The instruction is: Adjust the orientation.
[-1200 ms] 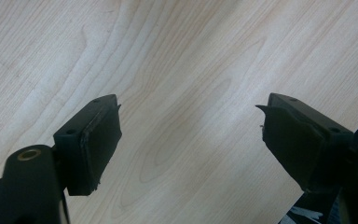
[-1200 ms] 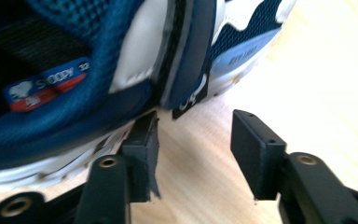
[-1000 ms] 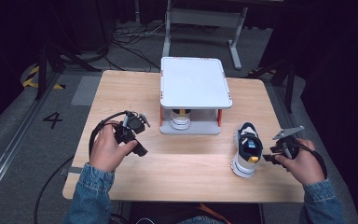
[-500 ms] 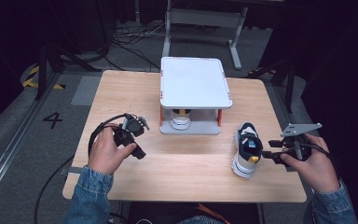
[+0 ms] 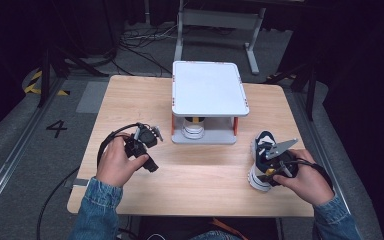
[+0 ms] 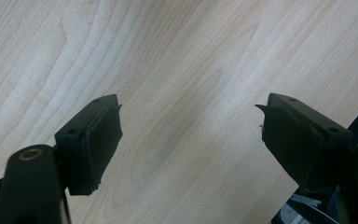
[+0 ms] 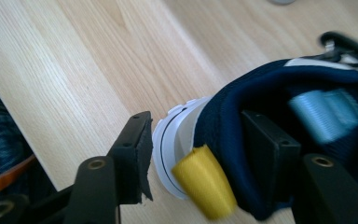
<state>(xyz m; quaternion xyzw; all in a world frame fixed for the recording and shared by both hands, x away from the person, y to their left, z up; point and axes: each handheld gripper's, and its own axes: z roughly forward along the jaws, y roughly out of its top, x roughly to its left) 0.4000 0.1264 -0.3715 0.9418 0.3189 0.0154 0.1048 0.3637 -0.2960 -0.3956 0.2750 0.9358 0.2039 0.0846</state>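
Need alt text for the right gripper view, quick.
The right gripper straddles the heel of a navy and white sneaker, one jaw outside, one inside the collar, beside its yellow pull tab, on a light wooden table.

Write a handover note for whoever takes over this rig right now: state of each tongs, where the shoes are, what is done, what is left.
Left tongs: open, nothing between them, over bare table.
Right tongs: open, jaws just been opening; they straddle the heel of the navy shoe, one jaw inside the collar, one outside with a gap.
Things: navy shoe stands on the table at its right side; a second shoe sits on the lower shelf of the white rack.
Done: one shoe shelved.
Left: probably close on the heel and carry the navy shoe to the rack.
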